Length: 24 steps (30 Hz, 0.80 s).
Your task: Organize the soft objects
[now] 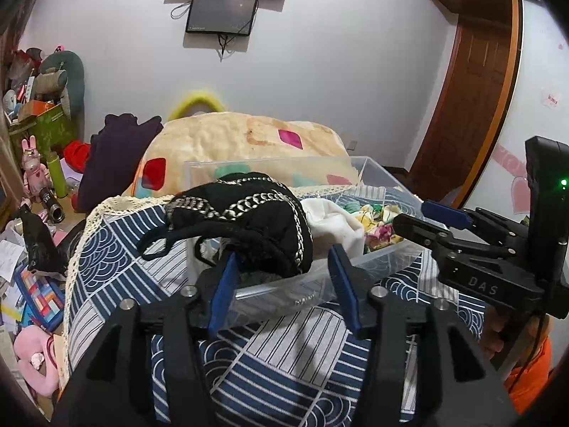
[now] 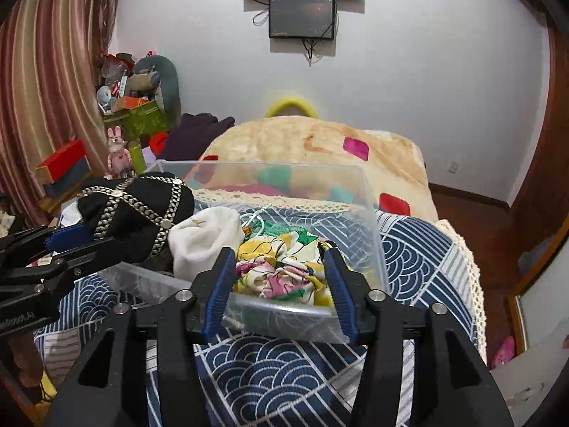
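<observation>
Black garment with silver chain trim hangs over the left end of a clear plastic bin on a blue patterned cloth. Left hand-held gripper stands open around its lower edge; right hand-held gripper, also open, flanks floral fabric beside a white cloth.

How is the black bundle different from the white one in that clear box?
The black bundle bears silvery chain-like trim; the white bundle is plain. The black one bulges over the clear box rim at its left end; the white one lies beside it, further in. Both are soft cloth.
</observation>
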Available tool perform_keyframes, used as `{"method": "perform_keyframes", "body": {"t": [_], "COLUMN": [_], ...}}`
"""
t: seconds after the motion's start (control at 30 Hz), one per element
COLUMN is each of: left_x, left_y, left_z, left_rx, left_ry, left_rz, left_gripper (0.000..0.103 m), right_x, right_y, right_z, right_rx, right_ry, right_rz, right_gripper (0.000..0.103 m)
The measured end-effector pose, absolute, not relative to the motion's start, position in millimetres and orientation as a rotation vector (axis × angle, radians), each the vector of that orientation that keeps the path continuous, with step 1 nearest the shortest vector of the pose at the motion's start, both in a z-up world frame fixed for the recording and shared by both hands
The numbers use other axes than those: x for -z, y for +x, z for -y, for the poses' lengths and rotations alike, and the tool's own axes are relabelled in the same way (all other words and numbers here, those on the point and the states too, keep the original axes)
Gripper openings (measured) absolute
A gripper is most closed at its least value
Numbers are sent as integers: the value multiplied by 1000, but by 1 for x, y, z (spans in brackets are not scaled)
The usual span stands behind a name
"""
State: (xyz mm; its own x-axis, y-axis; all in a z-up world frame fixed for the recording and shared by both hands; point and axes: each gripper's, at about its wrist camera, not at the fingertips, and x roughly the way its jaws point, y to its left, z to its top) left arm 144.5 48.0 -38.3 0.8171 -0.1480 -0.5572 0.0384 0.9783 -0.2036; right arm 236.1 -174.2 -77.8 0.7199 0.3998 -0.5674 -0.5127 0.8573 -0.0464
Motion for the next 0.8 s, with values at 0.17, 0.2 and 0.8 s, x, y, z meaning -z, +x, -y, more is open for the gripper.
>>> {"method": "perform_keyframes", "body": {"t": [0.17, 0.2, 0.8], "left_x": [24, 21, -27], "left_y": [126, 123, 40], "left_z": [-51, -51, -33], "left_rx": [99, 99, 50], "left_ry": [-188, -188, -128], "left_rz": [-570, -561, -332], "left_gripper": [55, 55, 82], "right_x": [66, 62, 23], "right_y": [224, 221, 146], "right_z": [179, 180, 205], "right_rx": [-515, -516, -567], "right_ry": [-206, -207, -135], "right_rz": [-534, -522, -297], "right_gripper": [57, 57, 83]}}
